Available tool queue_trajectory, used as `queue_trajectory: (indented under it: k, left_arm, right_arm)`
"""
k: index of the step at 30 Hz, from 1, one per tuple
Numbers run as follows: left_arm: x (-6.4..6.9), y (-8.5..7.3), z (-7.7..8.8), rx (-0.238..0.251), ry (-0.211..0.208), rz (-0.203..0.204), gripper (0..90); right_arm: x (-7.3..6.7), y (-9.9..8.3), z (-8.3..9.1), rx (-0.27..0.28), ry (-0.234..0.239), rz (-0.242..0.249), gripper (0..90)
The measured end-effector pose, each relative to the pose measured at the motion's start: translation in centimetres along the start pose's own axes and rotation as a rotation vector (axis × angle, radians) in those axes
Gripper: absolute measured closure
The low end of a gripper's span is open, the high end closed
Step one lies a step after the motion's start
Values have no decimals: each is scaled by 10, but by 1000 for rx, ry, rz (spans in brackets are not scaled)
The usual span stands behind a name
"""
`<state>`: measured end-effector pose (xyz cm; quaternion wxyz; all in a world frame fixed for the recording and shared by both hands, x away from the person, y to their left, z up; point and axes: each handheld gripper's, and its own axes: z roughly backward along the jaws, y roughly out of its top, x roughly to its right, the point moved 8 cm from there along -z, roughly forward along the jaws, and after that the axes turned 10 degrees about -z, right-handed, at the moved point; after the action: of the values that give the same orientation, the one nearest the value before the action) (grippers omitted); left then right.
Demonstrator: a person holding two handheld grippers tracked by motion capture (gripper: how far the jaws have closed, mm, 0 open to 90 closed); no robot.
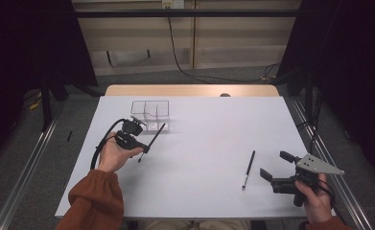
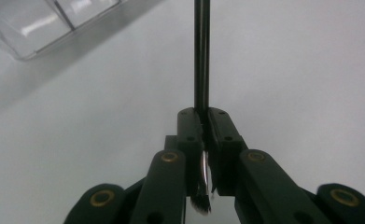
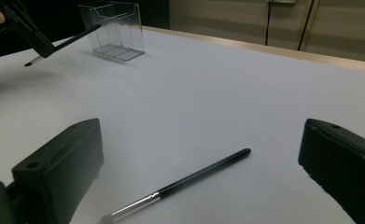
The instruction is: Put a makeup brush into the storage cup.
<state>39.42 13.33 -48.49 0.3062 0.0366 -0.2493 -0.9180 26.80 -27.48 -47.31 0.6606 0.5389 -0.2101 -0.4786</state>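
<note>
Gripping a brush near its bristle end, left gripper fingers clenched, handle aimed at the clear organizer, likely for dropping in. Right gripper fingers released, second brush lying just beside it.

The counter has a matt, smooth white top that looks like paper or laminate; its far edge shows pale wood. The organizer box at the far left is clear glossy plastic. The held brush has a glossy black handle, a shiny metal ferrule and dark bristles. The lying brush on the right looks the same. Both grippers' fingers are matt black plastic with brass-coloured rivets.
</note>
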Motion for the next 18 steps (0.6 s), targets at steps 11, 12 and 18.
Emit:
queue_trajectory:
  k: [11,12,18]
  left_arm:
    - [-1,8,18,173,21,-40,845]
    - [0,9,19,184,19,-45,845]
    - [5,13,25,284,40,-65,845]
  right_arm:
    - [1,0,0,4,-7,-2,0]
    - [1,0,0,4,-7,-2,0]
    - [1,1,0,7,-7,-3,0]
